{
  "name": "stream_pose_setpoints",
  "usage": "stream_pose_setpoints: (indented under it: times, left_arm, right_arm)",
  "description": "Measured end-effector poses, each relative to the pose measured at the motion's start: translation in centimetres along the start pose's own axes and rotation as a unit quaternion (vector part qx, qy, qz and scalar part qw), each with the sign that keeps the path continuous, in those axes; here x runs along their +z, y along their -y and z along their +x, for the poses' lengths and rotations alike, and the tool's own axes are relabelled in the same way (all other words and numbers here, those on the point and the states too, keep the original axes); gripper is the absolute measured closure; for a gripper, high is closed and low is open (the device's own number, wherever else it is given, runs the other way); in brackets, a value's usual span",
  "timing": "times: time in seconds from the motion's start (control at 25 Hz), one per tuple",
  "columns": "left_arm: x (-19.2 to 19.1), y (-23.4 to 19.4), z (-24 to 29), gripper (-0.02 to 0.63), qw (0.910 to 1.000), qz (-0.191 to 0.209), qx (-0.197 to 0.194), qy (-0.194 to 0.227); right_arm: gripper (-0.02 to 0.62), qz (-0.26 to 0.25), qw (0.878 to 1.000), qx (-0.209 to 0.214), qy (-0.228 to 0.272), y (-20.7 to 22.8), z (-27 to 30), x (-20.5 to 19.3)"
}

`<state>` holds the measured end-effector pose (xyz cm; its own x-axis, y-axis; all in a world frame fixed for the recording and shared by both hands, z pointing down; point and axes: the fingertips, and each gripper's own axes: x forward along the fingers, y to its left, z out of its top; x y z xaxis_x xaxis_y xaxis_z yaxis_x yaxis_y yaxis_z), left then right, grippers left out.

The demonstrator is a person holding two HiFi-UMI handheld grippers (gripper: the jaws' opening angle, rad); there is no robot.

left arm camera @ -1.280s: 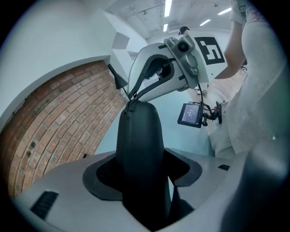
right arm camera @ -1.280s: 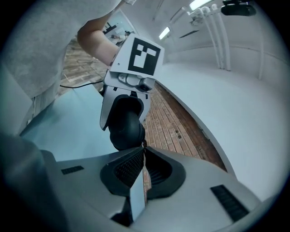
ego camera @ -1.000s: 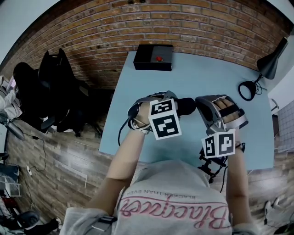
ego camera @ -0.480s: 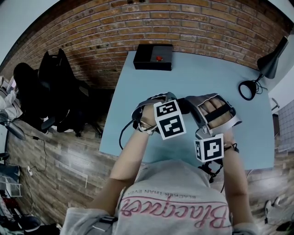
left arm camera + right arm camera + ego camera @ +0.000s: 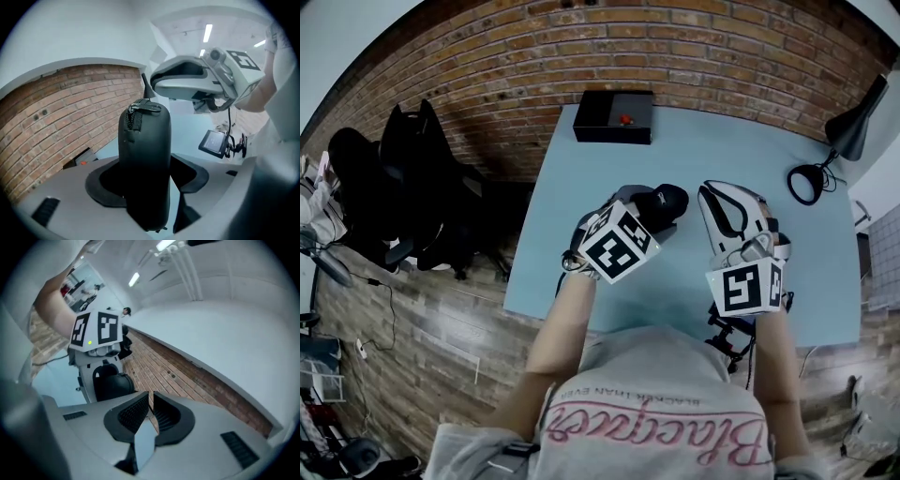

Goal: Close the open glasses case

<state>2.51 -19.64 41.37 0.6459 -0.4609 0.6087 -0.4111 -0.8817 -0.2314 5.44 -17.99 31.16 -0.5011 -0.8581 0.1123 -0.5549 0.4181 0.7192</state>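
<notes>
Left gripper [image 5: 149,180] pinches the glasses case [image 5: 143,150] upright, likely steadying it; right gripper [image 5: 151,409], jaws pressed together, hovers empty beside the case.

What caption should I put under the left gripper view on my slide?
Left claw shut on the black glasses case, zip pull at its far end; right claw beyond.

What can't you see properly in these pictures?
- Inside of the glasses case: the left gripper view shows only its black shell, so I cannot tell whether glasses are in it.
- How far its zip runs shut: only one end shows in the left gripper view; in the head view the left gripper covers the rest.
- Red thing on the black box: head view, too small.
</notes>
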Motion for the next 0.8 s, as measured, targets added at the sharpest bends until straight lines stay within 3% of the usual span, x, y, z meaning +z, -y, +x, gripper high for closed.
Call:
stream_pose_setpoints:
  times: [0.08, 0.2, 0.28, 0.4, 0.52, 0.68, 0.72, 0.8]
  left_arm:
    - [0.9, -0.5, -0.6, 0.321, 0.9984, -0.031, 0.007, 0.048]
    - [2.7, -0.9, -1.6, 0.321, 0.9885, -0.071, 0.009, 0.133]
    - [3.8, -1.0, -2.4, 0.321, 0.9789, -0.089, 0.009, 0.183]
    - [5.0, -1.1, -3.4, 0.321, 0.9628, -0.119, 0.009, 0.242]
    - [6.0, -1.5, -4.8, 0.321, 0.9331, -0.175, -0.004, 0.314]
    - [6.6, -2.8, -6.8, 0.321, 0.8748, -0.258, -0.023, 0.41]
    - [6.5, -3.1, -7.1, 0.321, 0.8643, -0.271, -0.021, 0.423]
    - [6.0, -3.5, -7.3, 0.321, 0.8547, -0.283, -0.015, 0.435]
  right_arm:
    - [0.574, 0.093, 0.995, -0.01, 0.033, 1.3, -0.2, 0.3]
    - [0.574, 0.226, 0.972, -0.021, 0.061, 2.4, -0.5, -0.7]
    - [0.574, 0.281, 0.957, -0.029, 0.068, 2.7, -0.8, -1.5]
    - [0.574, 0.321, 0.943, -0.036, 0.08, 3.0, -1.2, -1.7]
    - [0.575, 0.35, 0.932, -0.031, 0.087, 2.8, -1.5, -1.7]
    - [0.575, 0.385, 0.919, -0.036, 0.078, 2.4, -1.7, -2.4]
    - [0.575, 0.394, 0.915, -0.036, 0.075, 2.3, -1.8, -2.6]
    - [0.575, 0.407, 0.91, -0.034, 0.072, 1.8, -1.8, -2.9]
